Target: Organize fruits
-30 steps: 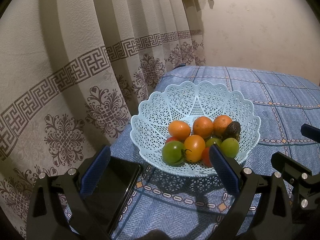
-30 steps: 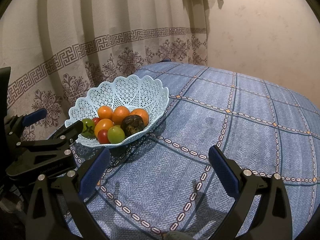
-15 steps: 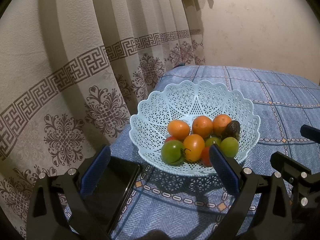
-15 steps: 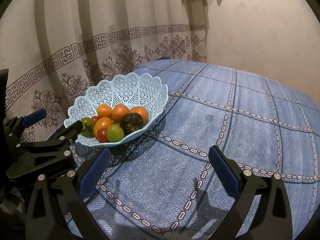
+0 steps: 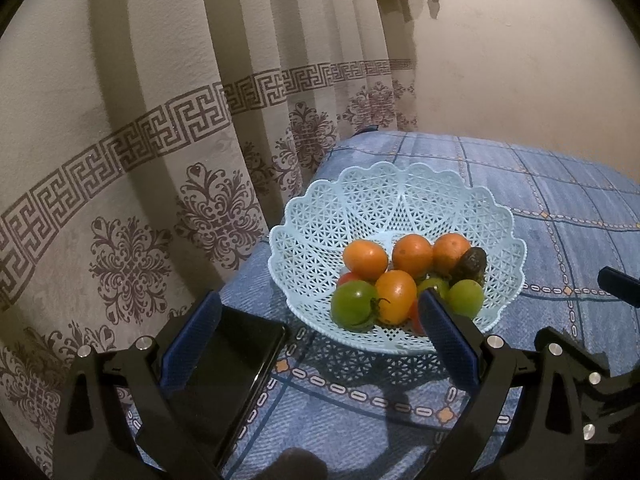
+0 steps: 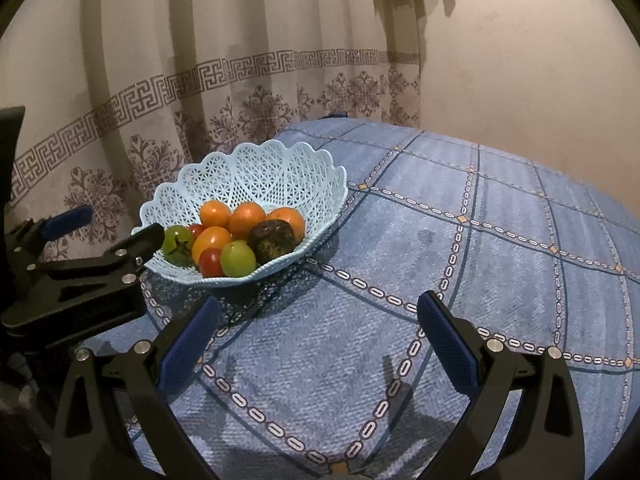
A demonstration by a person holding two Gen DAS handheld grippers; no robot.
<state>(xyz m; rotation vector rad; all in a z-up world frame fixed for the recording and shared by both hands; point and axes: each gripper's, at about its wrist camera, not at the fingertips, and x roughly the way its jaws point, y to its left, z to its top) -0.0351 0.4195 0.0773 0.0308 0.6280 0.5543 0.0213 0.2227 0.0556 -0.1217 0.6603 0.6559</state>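
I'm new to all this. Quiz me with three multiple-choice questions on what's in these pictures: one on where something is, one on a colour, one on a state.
1. Where is the fruit?
A. In the basket
B. On the cloth
C. On the phone

2. What colour is the basket?
A. Red
B. Light blue
C. Black

3. How is the right tool?
A. Shut on an orange
B. Shut, empty
C. Open, empty

Answers:
1 A: all fruit sits inside the basket.
2 B: its lattice wall is pale blue.
3 C: the right tool has its fingers apart over bare cloth.
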